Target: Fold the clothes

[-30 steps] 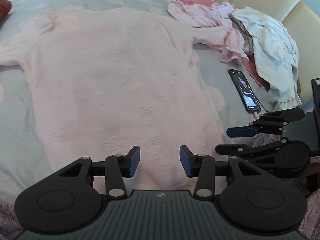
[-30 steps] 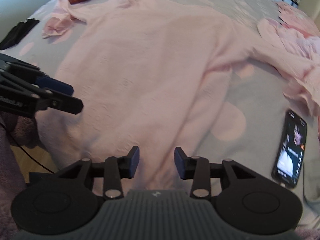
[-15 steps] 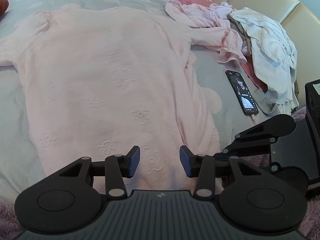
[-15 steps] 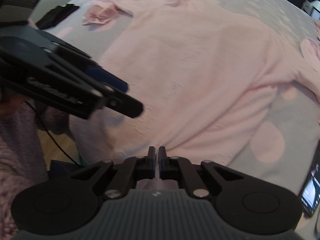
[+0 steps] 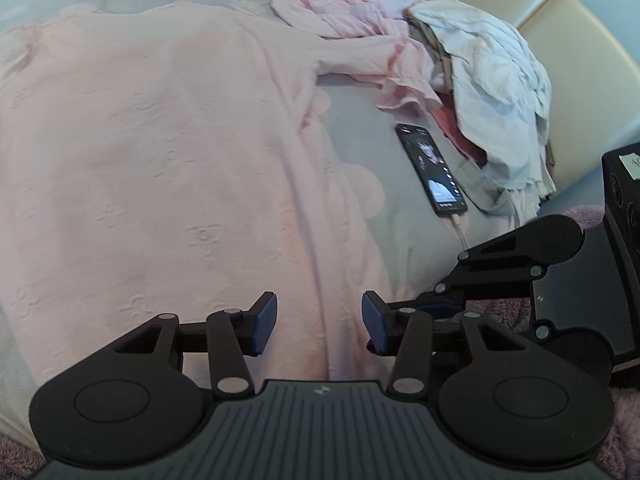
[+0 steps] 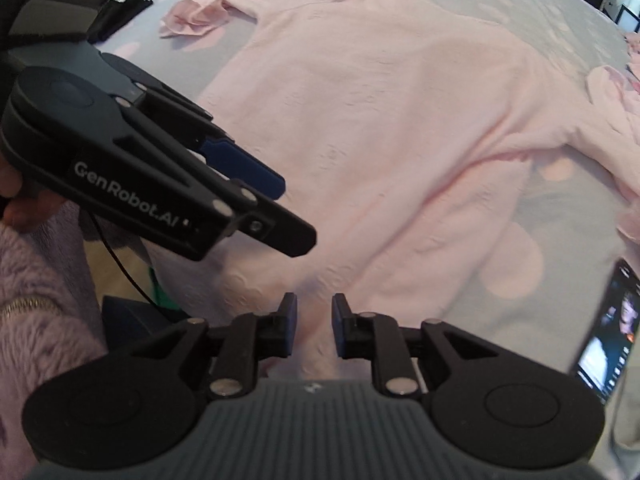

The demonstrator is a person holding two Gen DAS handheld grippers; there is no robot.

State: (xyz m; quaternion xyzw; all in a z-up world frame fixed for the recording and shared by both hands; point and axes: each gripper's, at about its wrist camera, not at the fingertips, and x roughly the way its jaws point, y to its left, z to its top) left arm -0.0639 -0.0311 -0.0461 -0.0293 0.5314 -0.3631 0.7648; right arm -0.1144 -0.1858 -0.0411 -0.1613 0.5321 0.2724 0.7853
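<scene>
both tilt down over the pink top (image 5: 168, 152): left gripper (image 5: 319, 322) half-wide and empty, right gripper (image 6: 314, 325) narrow, opening, gripping nothing.

**Black linkage grippers, blue pads, fuzzy lilac sleeve**

The left gripper (image 5: 319, 328) and the right gripper (image 6: 314, 326) match: matte black linkage arms on two round discs, silver rivets at the pivots, a ribbed grey body at six o'clock. Dark blue pads (image 5: 264, 326) line the fingers. White "GenRobot.AI" lettering runs along the left gripper's side. At eight o'clock, a fluffy lilac sleeve (image 6: 36, 280) with gold-thread trim.
</scene>
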